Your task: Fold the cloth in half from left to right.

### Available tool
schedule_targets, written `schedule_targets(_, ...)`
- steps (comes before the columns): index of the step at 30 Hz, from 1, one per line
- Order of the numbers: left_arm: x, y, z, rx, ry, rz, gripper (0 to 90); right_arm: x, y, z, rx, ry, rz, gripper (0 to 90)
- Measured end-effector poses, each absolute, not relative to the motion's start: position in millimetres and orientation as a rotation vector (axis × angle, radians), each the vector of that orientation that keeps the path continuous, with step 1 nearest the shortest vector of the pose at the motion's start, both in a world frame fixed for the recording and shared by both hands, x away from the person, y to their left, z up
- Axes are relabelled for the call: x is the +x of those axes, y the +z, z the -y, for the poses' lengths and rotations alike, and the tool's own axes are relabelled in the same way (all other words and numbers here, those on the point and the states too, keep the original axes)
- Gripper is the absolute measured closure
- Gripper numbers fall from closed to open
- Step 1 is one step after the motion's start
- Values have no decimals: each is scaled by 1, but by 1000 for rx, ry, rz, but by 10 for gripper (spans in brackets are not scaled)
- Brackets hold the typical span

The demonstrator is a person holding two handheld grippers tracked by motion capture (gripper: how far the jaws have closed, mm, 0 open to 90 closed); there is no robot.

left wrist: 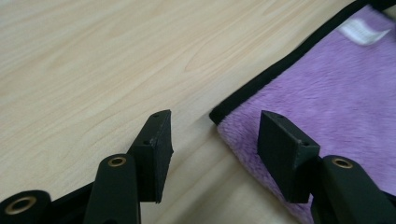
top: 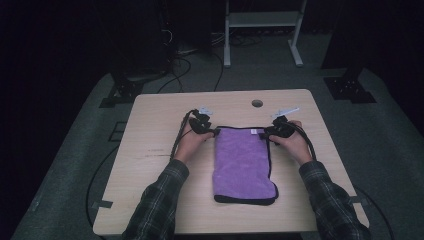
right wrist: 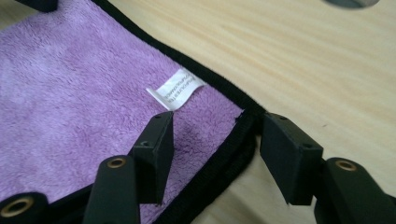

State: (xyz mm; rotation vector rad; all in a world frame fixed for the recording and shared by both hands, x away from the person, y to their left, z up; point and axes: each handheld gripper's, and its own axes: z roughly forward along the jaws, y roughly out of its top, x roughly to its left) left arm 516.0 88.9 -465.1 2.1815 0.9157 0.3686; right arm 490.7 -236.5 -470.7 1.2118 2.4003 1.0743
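While the light-wood worktop [top: 150, 165] took up most of the high view, a round hole [top: 257, 103] sat near its far edge and dark floor lay around it. A purple cloth [top: 242, 165] with black edging lay flat on the worktop, roughly at the centre, its long side running from the far half toward the person's side; the near end looked folded, with a thick black edge there. Both plaid sleeves [top: 157, 200] came in from the bottom of the high view, one hand on each side of the cloth's far end. The left hand-held gripper [top: 204, 125] was at the far left corner of the cloth, with its cable trailing back along the forearm. In the left gripper view its jaws stood apart: one was over bare wood just beside the cloth, the other over the purple pile, and the black-edged corner [left wrist: 215, 116] lay between them; whether either jaw touched the cloth I could not tell. The right hand-held gripper [top: 276, 131] was at the far right corner. In the right gripper view its jaws also stood apart, straddling the black edging [right wrist: 233, 149]: one jaw over the purple pile, the other over wood beyond the edge, nothing clamped. A small white label [right wrist: 176, 88] with printed text, too small to read, lay on the pile just inside the far edge, close to the right hand-held gripper.
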Motion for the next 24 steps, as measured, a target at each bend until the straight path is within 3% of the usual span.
schedule_targets(3,520,-468,-87,2193,353,-919,448,492,-475,236,1213,1082,-2400,454)
schedule_targets(7,522,-471,-86,2183,308,-917,522,492,-474,236,1216,1084,-2405,548)
schedule_targets(9,522,-470,-85,2184,286,-912,605,492,-474,237,1219,1103,-2418,654)
schedule_targets(14,520,-467,-81,2195,238,-919,824,491,-474,234,1224,1117,-2431,767)
schedule_targets(24,515,-446,-86,2130,245,-892,853,487,-463,234,1176,1135,-2389,783)
